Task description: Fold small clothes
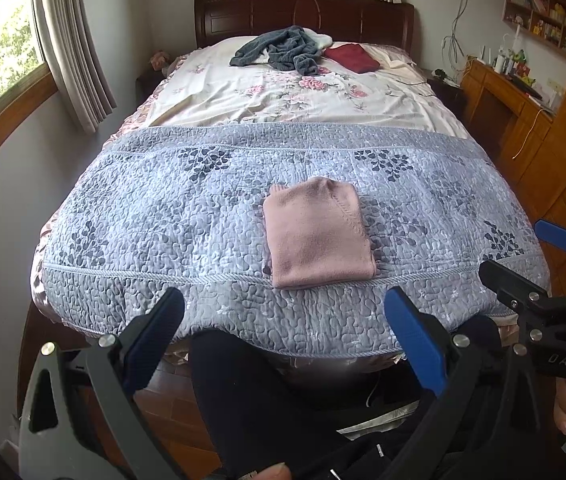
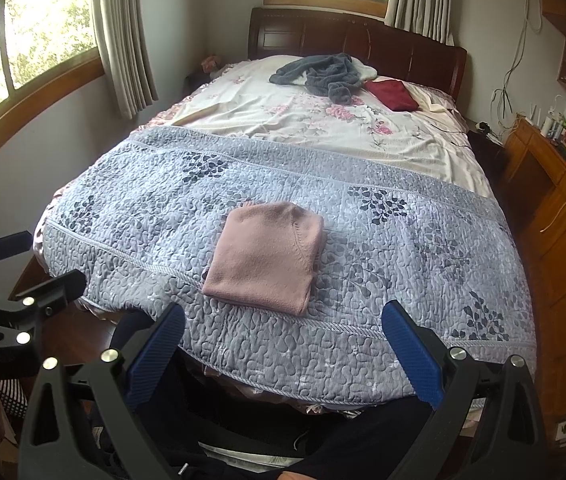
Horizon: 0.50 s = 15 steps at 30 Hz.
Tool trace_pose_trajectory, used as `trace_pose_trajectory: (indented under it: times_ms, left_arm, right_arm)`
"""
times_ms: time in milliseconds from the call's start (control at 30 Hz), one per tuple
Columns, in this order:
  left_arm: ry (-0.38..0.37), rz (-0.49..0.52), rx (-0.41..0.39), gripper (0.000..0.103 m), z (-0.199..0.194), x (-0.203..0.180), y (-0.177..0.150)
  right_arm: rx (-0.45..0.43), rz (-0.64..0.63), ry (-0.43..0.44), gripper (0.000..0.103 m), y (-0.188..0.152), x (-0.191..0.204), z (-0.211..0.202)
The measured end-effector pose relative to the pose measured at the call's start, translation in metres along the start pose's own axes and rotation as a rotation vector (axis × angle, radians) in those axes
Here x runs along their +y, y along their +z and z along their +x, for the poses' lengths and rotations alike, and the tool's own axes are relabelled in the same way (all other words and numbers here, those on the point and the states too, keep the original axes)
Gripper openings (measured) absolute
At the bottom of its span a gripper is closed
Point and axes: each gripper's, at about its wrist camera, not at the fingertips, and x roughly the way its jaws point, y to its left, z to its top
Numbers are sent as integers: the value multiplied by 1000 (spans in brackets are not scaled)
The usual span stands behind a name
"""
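**Pink garment folded, both grippers clear**

Left gripper fingers spread wide, nothing held; right gripper same, apart and empty. Both held low at frame bottom, short of the bed edge, likely backed off with the fold done. Folded pink garment sits mid-frame on the grey quilt, near its front hem. Upper frame: crumpled grey garment and dark red cloth by the headboard, probably next. Nothing blocks the reach.

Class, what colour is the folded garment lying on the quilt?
Dusty pink; the folded garment shows best in the left wrist view, on the grey-blue leaf-patterned quilt.
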Motion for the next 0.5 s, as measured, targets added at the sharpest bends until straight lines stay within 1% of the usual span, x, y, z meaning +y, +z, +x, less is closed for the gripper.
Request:
trace_pose_trajectory:
  times_ms: [500]
  left_arm:
    - [0,2,6,99,2,1,0]
  right_arm:
    - [-36,3,19,99,-1,1,-3]
